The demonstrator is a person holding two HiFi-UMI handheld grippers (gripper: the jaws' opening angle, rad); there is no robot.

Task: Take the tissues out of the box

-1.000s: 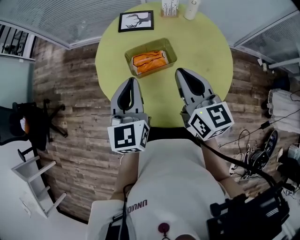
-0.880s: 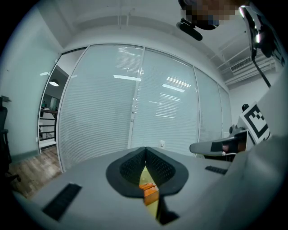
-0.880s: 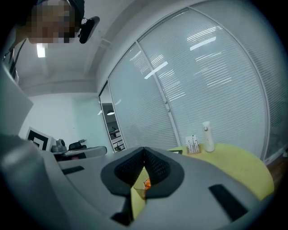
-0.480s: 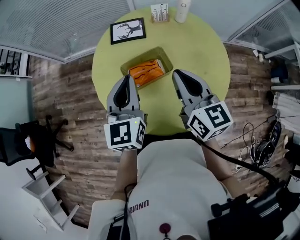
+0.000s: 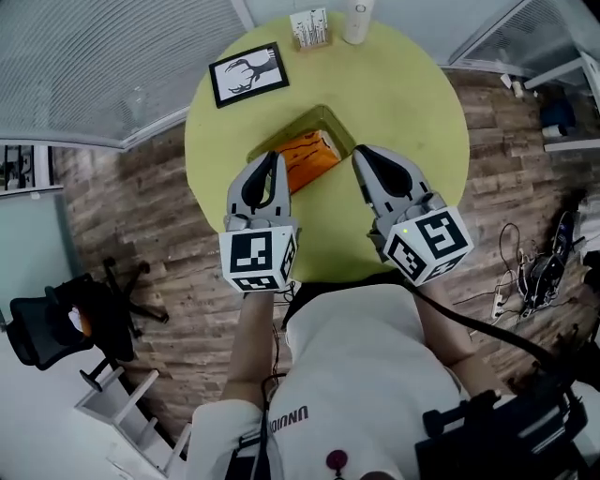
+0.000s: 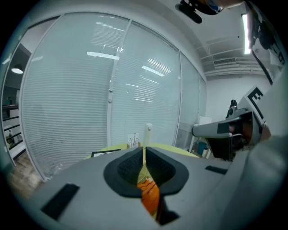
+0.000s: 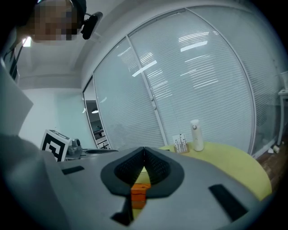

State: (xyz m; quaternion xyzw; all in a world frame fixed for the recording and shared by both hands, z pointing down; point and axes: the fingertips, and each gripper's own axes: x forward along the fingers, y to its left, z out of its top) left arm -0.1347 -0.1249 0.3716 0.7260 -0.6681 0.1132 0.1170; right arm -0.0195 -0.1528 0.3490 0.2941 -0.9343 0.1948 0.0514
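Observation:
An olive-green box (image 5: 323,115) stands in the middle of the round yellow-green table (image 5: 412,103), with an orange tissue pack (image 5: 309,155) lying in it. My left gripper (image 5: 273,158) hovers at the box's near left end, shut, with nothing between its jaws. My right gripper (image 5: 360,153) hangs just off the box's near right corner, also shut and empty. In the left gripper view the closed jaws (image 6: 144,150) frame the orange pack (image 6: 150,197) below them. The right gripper view shows its shut jaws (image 7: 144,152) over the same pack (image 7: 138,193).
A framed deer picture (image 5: 248,73), a card holder (image 5: 309,28) and a white bottle (image 5: 356,17) stand at the table's far edge. Glass walls with blinds surround the table. An office chair (image 5: 56,323) is at the left, and cables (image 5: 530,272) lie on the floor at the right.
Both grippers have moved forward to the near ends of the box, which now sits between their tips. The head view has swung a little. The jaws stay shut.

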